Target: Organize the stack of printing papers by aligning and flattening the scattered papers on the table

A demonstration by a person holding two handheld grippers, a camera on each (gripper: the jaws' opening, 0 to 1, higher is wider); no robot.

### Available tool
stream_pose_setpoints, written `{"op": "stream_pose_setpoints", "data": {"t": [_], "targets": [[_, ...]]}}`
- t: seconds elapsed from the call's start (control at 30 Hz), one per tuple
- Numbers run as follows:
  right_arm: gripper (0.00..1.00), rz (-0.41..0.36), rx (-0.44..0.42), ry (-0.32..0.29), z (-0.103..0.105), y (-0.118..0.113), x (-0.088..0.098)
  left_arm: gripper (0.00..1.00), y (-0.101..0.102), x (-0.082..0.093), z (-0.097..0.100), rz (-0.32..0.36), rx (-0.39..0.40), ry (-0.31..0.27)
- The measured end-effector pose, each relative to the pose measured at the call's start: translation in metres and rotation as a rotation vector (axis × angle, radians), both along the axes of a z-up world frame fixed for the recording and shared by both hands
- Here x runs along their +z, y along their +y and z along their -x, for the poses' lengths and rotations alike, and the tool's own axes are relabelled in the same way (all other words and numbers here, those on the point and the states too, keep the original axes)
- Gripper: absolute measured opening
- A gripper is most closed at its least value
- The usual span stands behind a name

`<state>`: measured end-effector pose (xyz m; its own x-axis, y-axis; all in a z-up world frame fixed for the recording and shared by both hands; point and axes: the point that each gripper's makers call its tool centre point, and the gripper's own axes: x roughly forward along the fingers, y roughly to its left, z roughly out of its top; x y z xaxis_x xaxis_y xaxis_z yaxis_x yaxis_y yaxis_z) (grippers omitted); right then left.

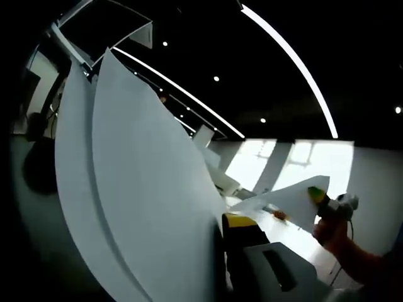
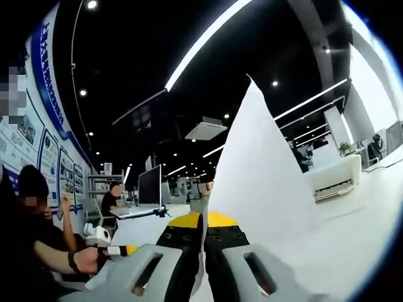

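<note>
A stack of white printing papers (image 1: pixel 138 189) stands upright and bowed in the left gripper view. My left gripper (image 1: pixel 221 228) is shut on its edge; one grey jaw shows beside the sheets and the other is hidden behind them. My right gripper (image 1: pixel 324 198), held by a hand, enters from the right, pinching the far corner of a sheet (image 1: pixel 283 201). In the right gripper view my right gripper (image 2: pixel 201 221) is shut on a paper (image 2: pixel 261 176) that rises to a point above the jaws. The left gripper (image 2: pixel 107 248) appears low on the left in a person's hand.
The white tabletop (image 2: pixel 359 233) spreads out to the right below the papers. Behind it stand a desk with a monitor (image 2: pixel 150 185), a seated person (image 2: pixel 112 198), a poster wall (image 2: pixel 38 145) at left and a white sofa (image 2: pixel 334 176) at right.
</note>
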<state>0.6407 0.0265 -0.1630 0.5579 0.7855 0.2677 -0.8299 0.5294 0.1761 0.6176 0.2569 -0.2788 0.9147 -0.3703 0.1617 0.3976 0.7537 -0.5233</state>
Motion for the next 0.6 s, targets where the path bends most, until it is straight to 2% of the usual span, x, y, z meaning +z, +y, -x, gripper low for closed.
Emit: {"op": "stream_pose_setpoints", "data": {"t": [0.23,0.6], "targets": [[0.0,-0.02,0.034,-0.022,0.012,0.012,0.014,0.12,0.0,0.0,0.0,0.002,-0.002,0.0],[0.0,-0.078,0.154,-0.089,0.06,0.039,0.05,0.12,0.0,0.001,0.0,0.004,-0.003,-0.005]]}}
